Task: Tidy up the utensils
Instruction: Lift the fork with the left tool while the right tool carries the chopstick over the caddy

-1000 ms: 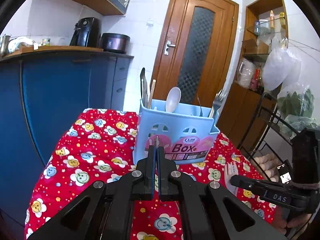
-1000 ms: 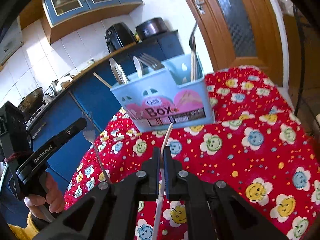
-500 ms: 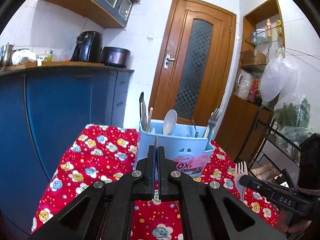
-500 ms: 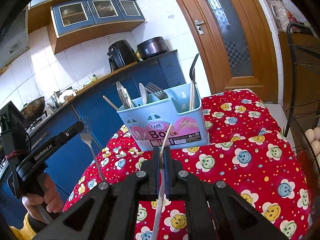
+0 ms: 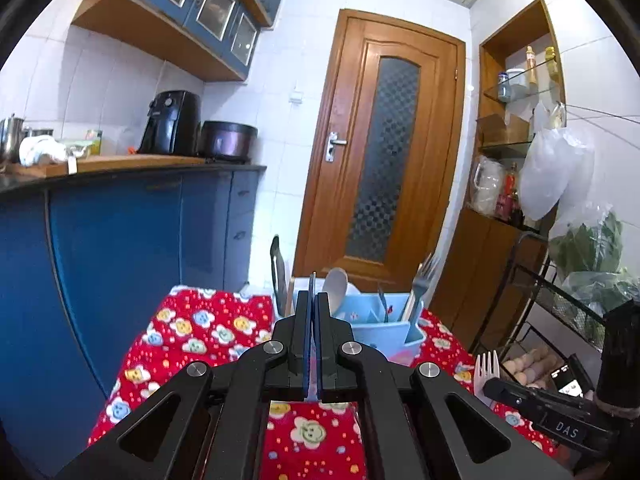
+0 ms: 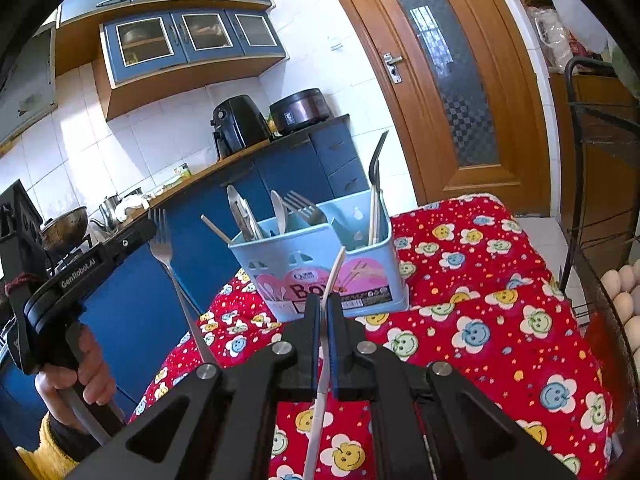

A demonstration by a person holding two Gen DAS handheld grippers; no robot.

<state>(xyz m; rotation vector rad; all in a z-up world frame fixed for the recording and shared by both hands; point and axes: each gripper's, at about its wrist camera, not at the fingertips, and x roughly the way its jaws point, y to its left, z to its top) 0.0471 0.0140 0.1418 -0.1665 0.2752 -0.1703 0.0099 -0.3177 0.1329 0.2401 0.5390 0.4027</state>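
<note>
R gripper (image 6: 323,312) is clamping a thin white plastic utensil (image 6: 328,320) btwn its pads; the white shaft is running up past the fingertips and down under the body, and in the L wrist view its white tines (image 5: 486,370) are showing above the R gripper, so it is reading as a white plastic fork. L gripper (image 5: 312,304) is sitting w/ jaws together on a metal fork (image 6: 168,256); from its own cam only a thin edge is showing btwn the pads, but the R wrist view is showing the fork held tines-up, handle slanting down toward the cloth. A hand (image 6: 80,376) w/ a yellow sleeve is gripping the L tool's handle. Both grippers are hanging above the table, short of the light-blue utensil caddy (image 6: 320,276), neither touching it. Caddy is standing upright on a red cloth w/ smiley flowers (image 6: 480,328), label "Box" facing the R cam. Inside, in separate compartments: spoons, forks, chopsticks, and a dark tall utensil sticking up highest; exact compartment per item hard to tell. Beyond: blue cabinets (image 5: 120,240) w/ a counter carrying a black air fryer (image 5: 170,122) and a dark cooker pot (image 5: 228,140); wood door (image 5: 380,152) behind the caddy; wire rack w/ eggs (image 6: 624,292) at the R edge.
</note>
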